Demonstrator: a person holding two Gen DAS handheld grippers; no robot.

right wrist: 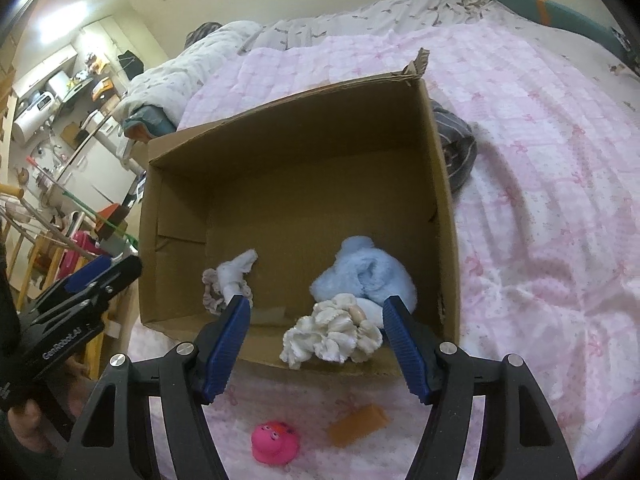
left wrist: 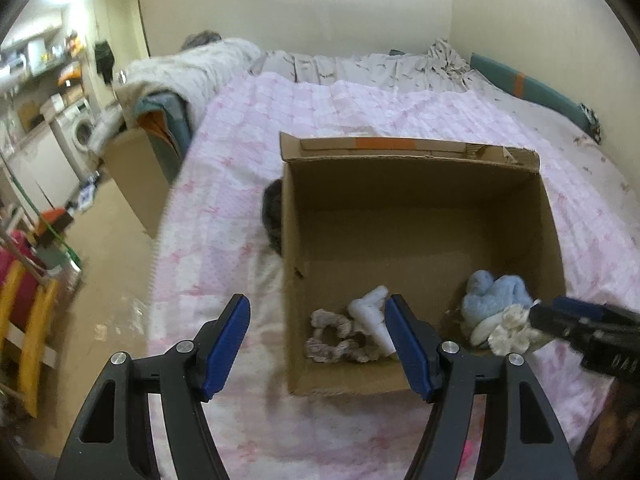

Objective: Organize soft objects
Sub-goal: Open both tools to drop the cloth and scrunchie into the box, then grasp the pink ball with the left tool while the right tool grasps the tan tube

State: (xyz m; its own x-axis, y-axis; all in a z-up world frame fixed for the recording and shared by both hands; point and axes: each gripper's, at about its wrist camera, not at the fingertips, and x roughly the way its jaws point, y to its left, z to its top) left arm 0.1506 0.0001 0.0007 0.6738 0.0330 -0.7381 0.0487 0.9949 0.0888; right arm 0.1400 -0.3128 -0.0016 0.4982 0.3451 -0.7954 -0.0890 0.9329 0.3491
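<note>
Your left gripper (left wrist: pixel 318 344) and right gripper (right wrist: pixel 316 342) both hang with fingers spread, holding nothing; the cream scrunchie (right wrist: pixel 334 334) and blue plush (right wrist: pixel 366 276) lie inside the cardboard box (right wrist: pixel 440 184)

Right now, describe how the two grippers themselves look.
Both match: black plastic frames with triangular cut-outs, silver round pivot bolts, and two blue ribbed pads on the fingers. The left gripper shows this in its own view; its body in the right view carries white "GenRobot.AI" lettering. The right gripper is the same build. No cables or sleeves show.
</note>
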